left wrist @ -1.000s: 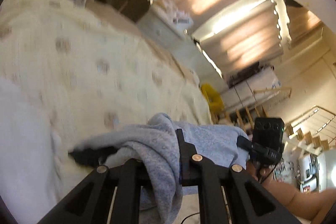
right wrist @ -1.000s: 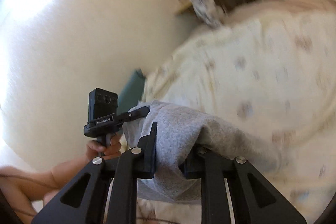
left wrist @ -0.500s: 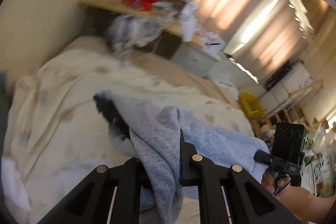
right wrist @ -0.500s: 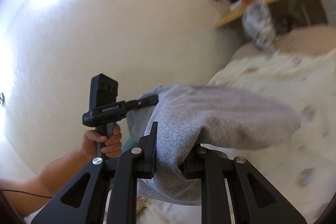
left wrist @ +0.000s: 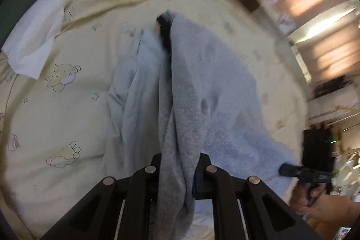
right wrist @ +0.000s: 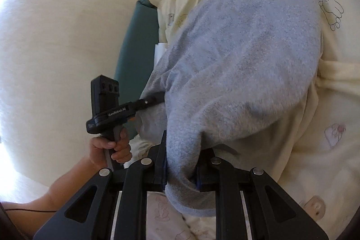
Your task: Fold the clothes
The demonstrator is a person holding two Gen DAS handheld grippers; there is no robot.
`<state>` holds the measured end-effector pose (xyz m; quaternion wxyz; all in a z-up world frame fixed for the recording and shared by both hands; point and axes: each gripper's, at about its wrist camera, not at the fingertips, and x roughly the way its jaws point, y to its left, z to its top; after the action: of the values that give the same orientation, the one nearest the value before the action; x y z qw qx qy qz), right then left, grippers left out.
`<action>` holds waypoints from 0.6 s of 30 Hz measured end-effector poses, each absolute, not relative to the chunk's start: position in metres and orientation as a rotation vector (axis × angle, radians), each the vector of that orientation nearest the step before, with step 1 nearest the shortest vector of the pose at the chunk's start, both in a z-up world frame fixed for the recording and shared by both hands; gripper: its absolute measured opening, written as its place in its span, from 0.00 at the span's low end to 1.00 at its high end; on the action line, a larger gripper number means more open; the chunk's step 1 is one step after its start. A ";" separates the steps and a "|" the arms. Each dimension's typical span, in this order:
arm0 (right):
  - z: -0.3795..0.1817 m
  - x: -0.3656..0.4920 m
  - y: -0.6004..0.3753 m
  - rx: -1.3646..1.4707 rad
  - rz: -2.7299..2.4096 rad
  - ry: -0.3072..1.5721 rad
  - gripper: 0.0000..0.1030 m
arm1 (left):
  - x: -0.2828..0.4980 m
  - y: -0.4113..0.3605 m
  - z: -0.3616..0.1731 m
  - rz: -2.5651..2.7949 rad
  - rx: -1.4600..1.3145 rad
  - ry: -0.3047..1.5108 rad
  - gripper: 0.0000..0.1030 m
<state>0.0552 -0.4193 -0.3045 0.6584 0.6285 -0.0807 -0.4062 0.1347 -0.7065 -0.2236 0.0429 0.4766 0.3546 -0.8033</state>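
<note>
Both grippers' fingers are clamped on the top edge of a grey sweater (left wrist: 202, 91): the left gripper (left wrist: 177, 163) pinches one bunched end, the right gripper (right wrist: 181, 163) the other. The sweater hangs over the cream bed (left wrist: 67, 105), its lower part seemingly touching the sheet, near a white cloth (left wrist: 33, 33).

Black left gripper (right wrist: 155, 100), white "GenRobot.AI" lettering, silver screws

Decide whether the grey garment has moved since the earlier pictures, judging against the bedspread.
Yes. The grey garment, clamped in both grippers, has swung out and down over the cream bedspread; it now drapes across it instead of bunching near the gripper.
</note>
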 end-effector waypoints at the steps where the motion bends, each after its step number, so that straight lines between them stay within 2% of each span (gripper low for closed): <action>1: -0.296 0.053 -0.415 1.400 -0.913 -0.195 0.18 | 0.137 -0.706 -0.227 -2.441 1.494 1.081 0.12; 5: -0.291 0.046 -0.403 1.387 -0.925 -0.197 0.18 | 0.148 -0.704 -0.239 -2.372 1.637 1.068 0.13; 8: -0.336 0.056 -0.398 1.537 -0.902 -0.118 0.23 | 0.147 -0.697 -0.274 -2.217 1.833 0.949 0.26; 9: -0.355 0.061 -0.397 1.597 -0.892 -0.074 0.26 | 0.146 -0.699 -0.282 -2.167 1.850 0.902 0.34; 11: -0.377 0.075 -0.387 1.662 -0.887 0.049 0.50 | 0.153 -0.707 -0.283 -2.136 1.768 0.925 0.36; 12: -0.383 0.082 -0.380 1.674 -0.882 0.103 0.53 | 0.158 -0.711 -0.278 -2.129 1.731 0.931 0.41; 13: -0.388 0.087 -0.374 1.676 -0.883 0.153 0.55 | 0.163 -0.713 -0.270 -2.125 1.702 0.899 0.46; 16: -0.368 0.072 -0.358 1.510 -1.099 0.210 0.55 | 0.172 -0.705 -0.240 -2.187 1.626 0.677 0.46; 17: -0.360 0.066 -0.353 1.443 -1.184 0.225 0.55 | 0.172 -0.701 -0.229 -2.227 1.595 0.636 0.46; 18: -0.352 0.060 -0.348 1.374 -1.266 0.239 0.55 | 0.169 -0.697 -0.220 -2.293 1.572 0.676 0.46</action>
<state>0.0597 -0.3479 -0.3518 0.5884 0.5897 0.1026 -0.5436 0.1686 -0.6968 -0.2199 0.1396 0.5441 0.2341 -0.7935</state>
